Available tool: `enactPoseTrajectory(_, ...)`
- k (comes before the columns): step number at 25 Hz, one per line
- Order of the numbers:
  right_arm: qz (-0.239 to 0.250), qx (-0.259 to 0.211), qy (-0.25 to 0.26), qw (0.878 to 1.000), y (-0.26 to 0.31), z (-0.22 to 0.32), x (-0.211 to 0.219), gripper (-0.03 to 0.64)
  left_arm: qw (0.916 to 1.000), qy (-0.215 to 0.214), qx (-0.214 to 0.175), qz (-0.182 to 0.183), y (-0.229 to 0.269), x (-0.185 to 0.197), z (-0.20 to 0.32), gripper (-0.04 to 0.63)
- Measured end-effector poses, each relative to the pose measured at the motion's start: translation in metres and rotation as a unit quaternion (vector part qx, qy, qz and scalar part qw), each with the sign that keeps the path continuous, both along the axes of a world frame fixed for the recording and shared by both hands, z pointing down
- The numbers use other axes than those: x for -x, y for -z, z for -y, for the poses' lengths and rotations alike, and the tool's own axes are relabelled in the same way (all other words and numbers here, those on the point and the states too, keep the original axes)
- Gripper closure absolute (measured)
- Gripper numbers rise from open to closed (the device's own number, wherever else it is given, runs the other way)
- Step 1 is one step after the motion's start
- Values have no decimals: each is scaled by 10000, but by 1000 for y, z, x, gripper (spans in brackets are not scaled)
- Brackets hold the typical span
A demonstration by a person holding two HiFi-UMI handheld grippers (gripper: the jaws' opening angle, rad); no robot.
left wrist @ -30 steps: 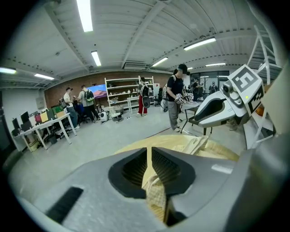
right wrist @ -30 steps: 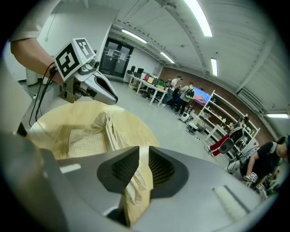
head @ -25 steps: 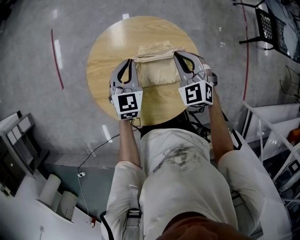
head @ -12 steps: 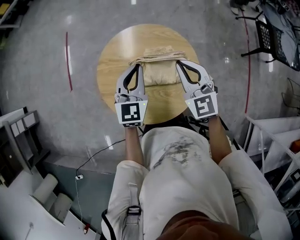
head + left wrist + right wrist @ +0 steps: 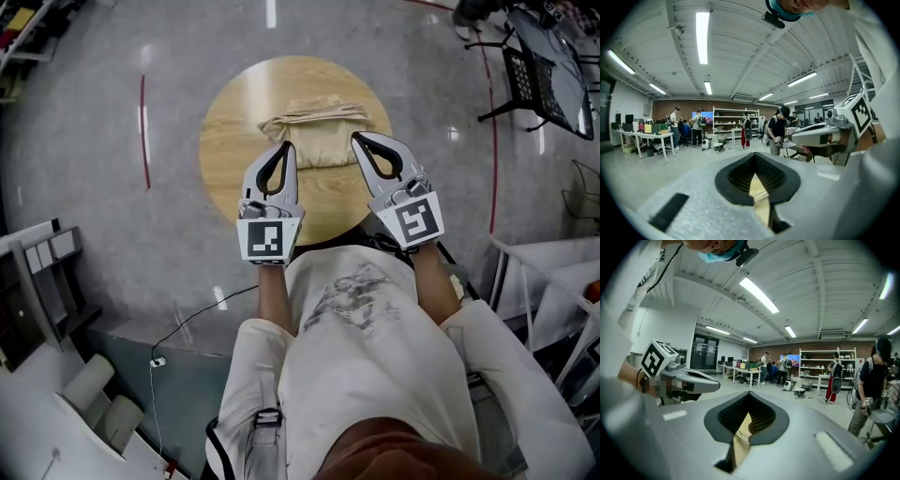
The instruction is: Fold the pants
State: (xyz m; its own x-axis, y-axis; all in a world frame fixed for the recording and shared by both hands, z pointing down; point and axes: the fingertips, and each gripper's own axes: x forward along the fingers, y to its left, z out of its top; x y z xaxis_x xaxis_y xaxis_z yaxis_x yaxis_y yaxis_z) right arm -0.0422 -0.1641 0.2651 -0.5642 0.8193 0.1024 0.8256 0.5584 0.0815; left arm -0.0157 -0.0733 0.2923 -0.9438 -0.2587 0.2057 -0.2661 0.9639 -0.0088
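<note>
The tan pants (image 5: 314, 131) lie folded in a compact bundle on the far half of the round wooden table (image 5: 230, 141). My left gripper (image 5: 286, 145) hovers above the table just left of the bundle, shut and empty. My right gripper (image 5: 356, 138) hangs to the bundle's right, likewise shut with nothing in it. Both are raised and point nearly level, so the left gripper view shows its own closed jaws (image 5: 754, 153) against the room, with the right gripper (image 5: 794, 137) at its side. The right gripper view shows its closed jaws (image 5: 749, 393) and the left gripper (image 5: 716, 383).
A black chair (image 5: 539, 66) stands at the upper right, white shelving (image 5: 37, 281) at the lower left, and a cable (image 5: 187, 314) runs over the grey floor. Several people, tables (image 5: 642, 138) and shelves (image 5: 820, 366) fill the far room.
Both grippers have come up and back from the sides of the folded pants toward the person. The pants stay on the table, untouched.
</note>
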Motion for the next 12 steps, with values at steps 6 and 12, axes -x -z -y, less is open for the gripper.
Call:
enactPoseTrajectory(6,73,41,-96,9999,10,-1,-9,611,9994,-83,-188,286,15,-4,7,588)
enactPoseTrajectory(12,45,-21,-147,9999,7,-1,-14,611,9987,-139,-256,408,22,-6,11,588)
